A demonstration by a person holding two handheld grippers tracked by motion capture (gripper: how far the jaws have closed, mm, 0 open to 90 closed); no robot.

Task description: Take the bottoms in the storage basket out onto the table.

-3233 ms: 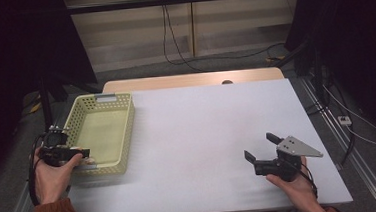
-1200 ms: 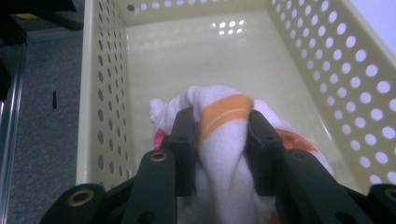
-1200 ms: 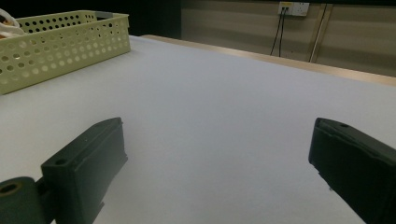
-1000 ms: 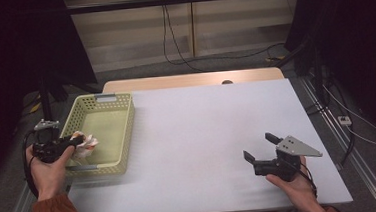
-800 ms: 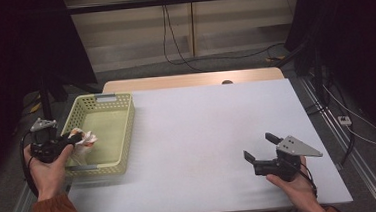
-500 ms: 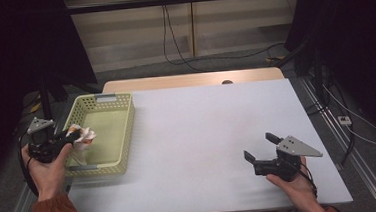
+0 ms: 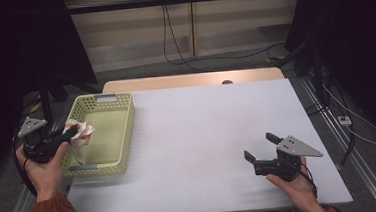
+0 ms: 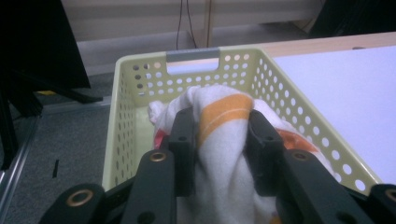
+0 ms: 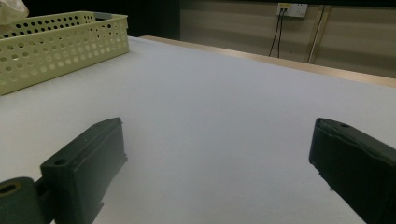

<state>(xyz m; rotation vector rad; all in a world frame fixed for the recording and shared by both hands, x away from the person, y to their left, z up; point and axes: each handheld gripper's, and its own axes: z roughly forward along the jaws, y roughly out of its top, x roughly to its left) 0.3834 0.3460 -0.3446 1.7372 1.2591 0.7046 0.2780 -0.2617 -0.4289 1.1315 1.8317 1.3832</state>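
Note:
A pale yellow perforated basket [image 7: 123, 135] stands at the table's left side. My left gripper [image 7: 68, 136] is shut on a white cloth with orange stripes [image 7: 80, 132], holding it above the basket's left rim. In the left gripper view the cloth [image 8: 219, 140] bulges between the two black jaws, with the basket [image 8: 243, 70] below and behind it. My right gripper [image 7: 261, 147] rests low over the table near its front right, jaws wide apart with nothing between them. In the right gripper view the basket [image 9: 56, 44] stands at the far left, and a bit of the cloth [image 9: 11, 11] shows above it.
A white table [image 7: 207, 129] spreads between basket and right gripper. A wooden strip [image 7: 194, 80] borders its far edge. Cables [image 7: 171, 32] hang down the back wall, and a metal rail [image 7: 366, 173] runs along the right side.
My left gripper has lifted the cloth out of the basket and drawn back to the left, over the rim. The right gripper has stayed still.

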